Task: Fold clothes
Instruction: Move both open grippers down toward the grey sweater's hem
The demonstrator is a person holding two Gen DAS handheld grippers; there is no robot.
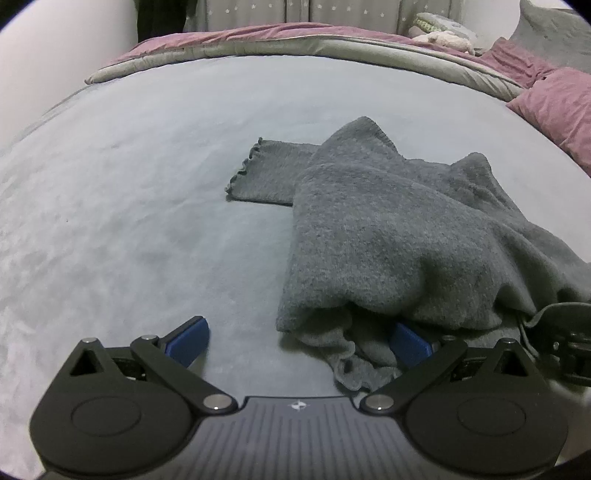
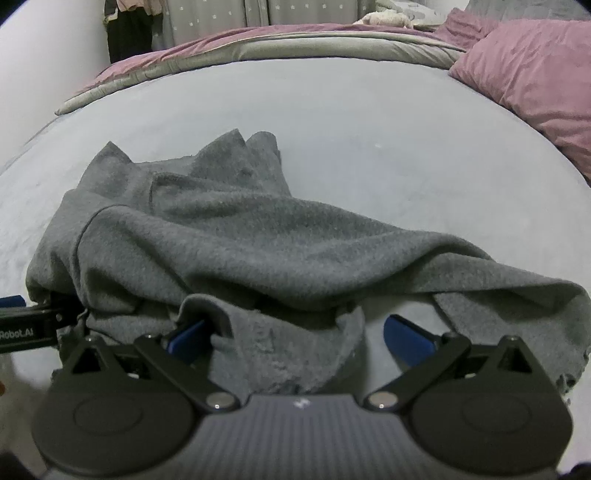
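A grey knitted sweater lies crumpled on the pale blue bed sheet, one sleeve with a ruffled cuff stretched out to the left. My left gripper is open at the garment's near edge, its right blue pad tucked among the hem folds and its left pad over bare sheet. In the right wrist view the sweater is heaped just ahead. My right gripper is open wide, with a flap of grey fabric lying loose between its fingers.
A pink pillow lies at the right, and a rolled-back grey and pink duvet runs along the far side. Soft toys sit behind it. The other gripper shows at the frame edge in the left wrist view.
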